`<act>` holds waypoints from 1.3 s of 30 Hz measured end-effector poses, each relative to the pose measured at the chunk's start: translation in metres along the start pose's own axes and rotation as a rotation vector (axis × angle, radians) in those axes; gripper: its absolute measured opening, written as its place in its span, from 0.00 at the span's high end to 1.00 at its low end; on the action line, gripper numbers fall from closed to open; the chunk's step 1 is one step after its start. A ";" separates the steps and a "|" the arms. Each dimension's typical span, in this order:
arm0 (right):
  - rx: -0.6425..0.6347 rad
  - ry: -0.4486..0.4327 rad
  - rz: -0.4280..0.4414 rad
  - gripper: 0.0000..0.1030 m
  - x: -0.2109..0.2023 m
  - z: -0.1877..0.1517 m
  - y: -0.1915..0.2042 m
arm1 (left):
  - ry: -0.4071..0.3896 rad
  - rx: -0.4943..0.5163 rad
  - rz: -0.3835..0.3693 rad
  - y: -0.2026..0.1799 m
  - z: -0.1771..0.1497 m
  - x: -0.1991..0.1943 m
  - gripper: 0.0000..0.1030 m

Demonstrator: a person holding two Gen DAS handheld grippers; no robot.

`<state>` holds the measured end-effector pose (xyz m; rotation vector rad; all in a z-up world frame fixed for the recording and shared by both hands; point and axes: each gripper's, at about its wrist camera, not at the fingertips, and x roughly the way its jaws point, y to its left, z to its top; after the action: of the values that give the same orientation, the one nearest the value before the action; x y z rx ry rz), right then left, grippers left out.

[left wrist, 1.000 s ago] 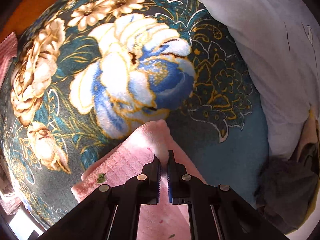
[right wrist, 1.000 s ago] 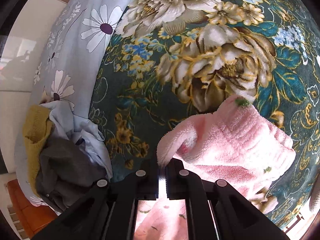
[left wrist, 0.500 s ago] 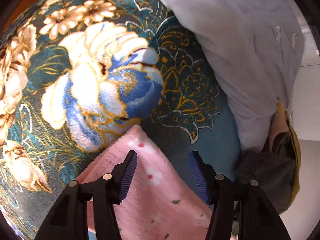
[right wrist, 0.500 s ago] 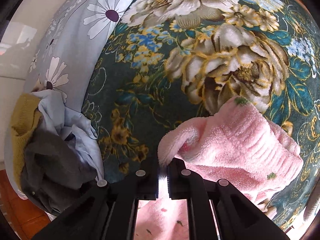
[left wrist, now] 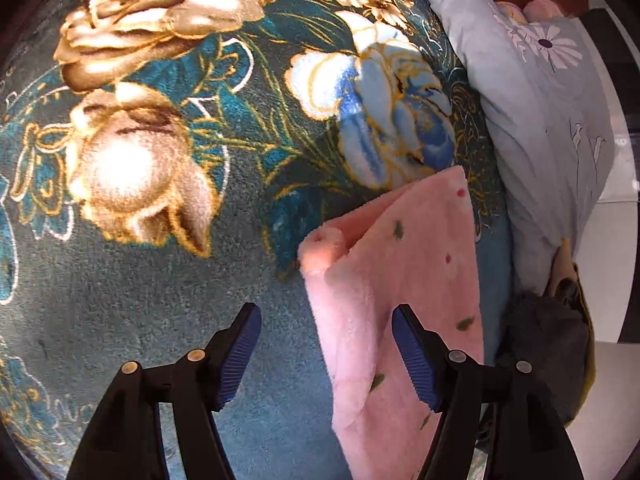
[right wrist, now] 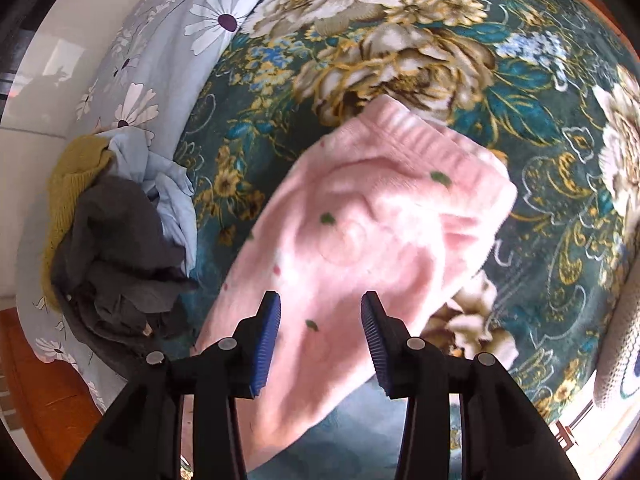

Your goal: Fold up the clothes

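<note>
A pink fleece garment (left wrist: 404, 276) with small green and red specks lies folded on the teal flowered blanket (left wrist: 160, 208). In the left wrist view my left gripper (left wrist: 326, 344) is open above it, the garment's left edge running between the blue pads. In the right wrist view the same pink garment (right wrist: 360, 232) lies flat with its ribbed band at the far end. My right gripper (right wrist: 320, 334) hangs open over its near part, holding nothing.
A pile of unfolded clothes, grey (right wrist: 112, 248), mustard (right wrist: 68, 184) and light blue (right wrist: 164, 172), sits at the blanket's edge beside a pale blue daisy-print quilt (right wrist: 160, 48). A white knitted item (right wrist: 628, 328) shows at the right rim. Wooden floor lies below left.
Both grippers let go of the pink garment: the left opened half a second ago and widened, the right opened just now. The garment has dropped flat and both grippers have pulled back.
</note>
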<state>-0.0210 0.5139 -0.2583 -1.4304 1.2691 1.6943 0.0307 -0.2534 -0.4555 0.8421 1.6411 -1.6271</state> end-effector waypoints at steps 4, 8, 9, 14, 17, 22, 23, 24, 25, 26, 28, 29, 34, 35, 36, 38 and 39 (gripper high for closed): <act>-0.012 -0.014 -0.042 0.58 -0.015 -0.012 -0.005 | -0.015 -0.005 0.069 -0.004 0.005 0.021 0.44; -0.041 -0.020 -0.040 0.58 -0.025 -0.016 0.008 | -0.015 -0.020 0.044 -0.014 0.006 0.019 0.82; -0.057 -0.015 -0.038 0.58 -0.025 -0.018 0.014 | -0.006 -0.020 0.033 -0.017 0.007 0.018 0.84; -0.133 0.025 -0.016 0.58 -0.019 -0.036 0.044 | -0.028 -0.030 -0.045 -0.031 0.017 -0.032 0.91; -0.185 0.045 0.001 0.58 -0.019 -0.048 0.051 | -0.069 0.041 -0.079 -0.031 0.022 -0.084 0.91; -0.154 0.100 -0.021 0.58 -0.009 -0.068 0.021 | 0.059 0.118 0.198 0.022 0.030 -0.058 0.91; -0.137 0.109 -0.025 0.58 -0.008 -0.072 0.012 | 0.072 0.070 0.210 0.032 0.030 -0.053 0.91; -0.124 0.115 -0.029 0.58 -0.010 -0.076 0.004 | 0.072 0.034 0.210 0.037 0.030 -0.051 0.91; -0.117 0.119 -0.031 0.58 -0.013 -0.078 -0.003 | 0.071 -0.003 0.210 0.041 0.029 -0.050 0.91; -0.114 0.120 -0.033 0.58 -0.017 -0.080 -0.010 | 0.071 -0.040 0.210 0.046 0.028 -0.048 0.91; -0.105 0.107 -0.037 0.58 -0.029 -0.081 -0.025 | 0.068 -0.021 0.218 0.039 0.027 -0.051 0.90; -0.095 0.097 -0.034 0.58 -0.036 -0.081 -0.032 | 0.074 -0.005 0.221 0.035 0.026 -0.053 0.86; 0.011 0.036 0.032 0.58 -0.067 -0.079 -0.074 | 0.146 -0.035 0.239 0.036 0.016 -0.069 0.59; 0.026 0.029 0.050 0.57 -0.070 -0.080 -0.080 | 0.148 -0.059 0.219 0.040 0.011 -0.077 0.53; 0.036 0.026 0.070 0.55 -0.071 -0.081 -0.086 | 0.143 -0.087 0.194 0.045 0.004 -0.086 0.50; 0.047 0.024 0.103 0.51 -0.071 -0.084 -0.097 | 0.141 -0.149 0.152 0.057 -0.016 -0.104 0.42; 0.051 0.025 0.118 0.51 -0.069 -0.085 -0.103 | 0.148 -0.176 0.131 0.062 -0.029 -0.111 0.42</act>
<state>0.1212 0.4855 -0.2204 -1.3745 1.4255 1.7119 0.1444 -0.2226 -0.3996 0.9763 1.7624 -1.3364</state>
